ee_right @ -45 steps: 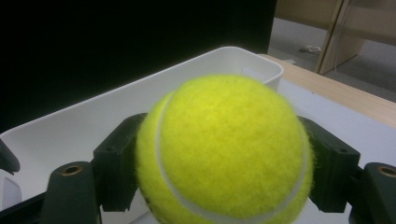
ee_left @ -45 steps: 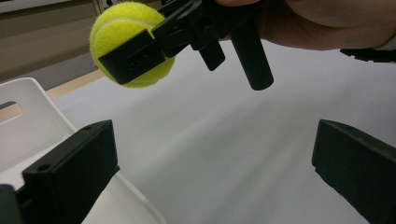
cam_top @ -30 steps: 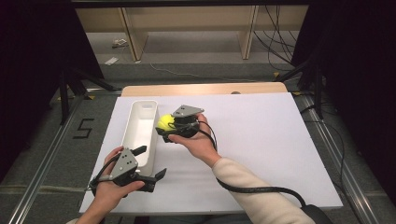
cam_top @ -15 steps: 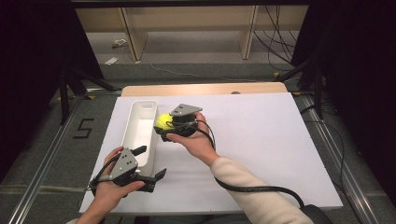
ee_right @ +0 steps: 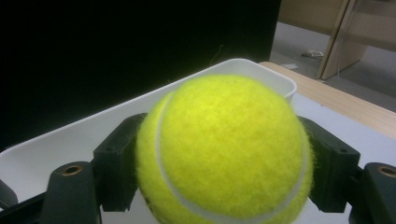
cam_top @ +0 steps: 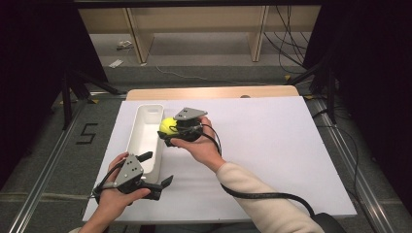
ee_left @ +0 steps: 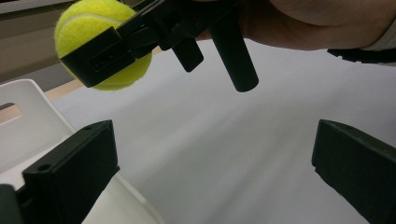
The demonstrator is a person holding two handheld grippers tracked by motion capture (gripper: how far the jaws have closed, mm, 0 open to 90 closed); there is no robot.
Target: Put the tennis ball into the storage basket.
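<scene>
Right gripper (cam_top: 167,135): both black jaws clamped on a fuzzy yellow-green tennis ball (cam_top: 168,126), one jaw on each flank, white seam curving down the ball's front in the right gripper view. Ball held clear of the table, at the right long rim of a long white plastic bin (cam_top: 139,138), about level with the bin's far half. From the left gripper view the ball (ee_left: 103,42) hung above the white surface with one jaw bar crossing its face; nothing under it touched it.

Left gripper (cam_top: 159,169): jaws spread wide apart, nothing between them. It sat at the near end of the bin, one jaw over the bin's near right corner, the other out over the tabletop. Left hand (cam_top: 112,200) wrapped the handle from below.

Bin: long axis ran away from the person, slightly slanted. What showed of the inside was bare white floor and walls; the near end was partly hidden behind the left gripper. A handle slot was cut in one end wall, seen in the left gripper view.

White table covering (cam_top: 272,145): broad bare stretch to the right of the right hand (cam_top: 197,145), reaching to the right and near edges. A strip of light wooden tabletop (cam_top: 214,92) showed past the far edge. The bin's left wall lay near the covering's left edge, grey floor beyond.
</scene>
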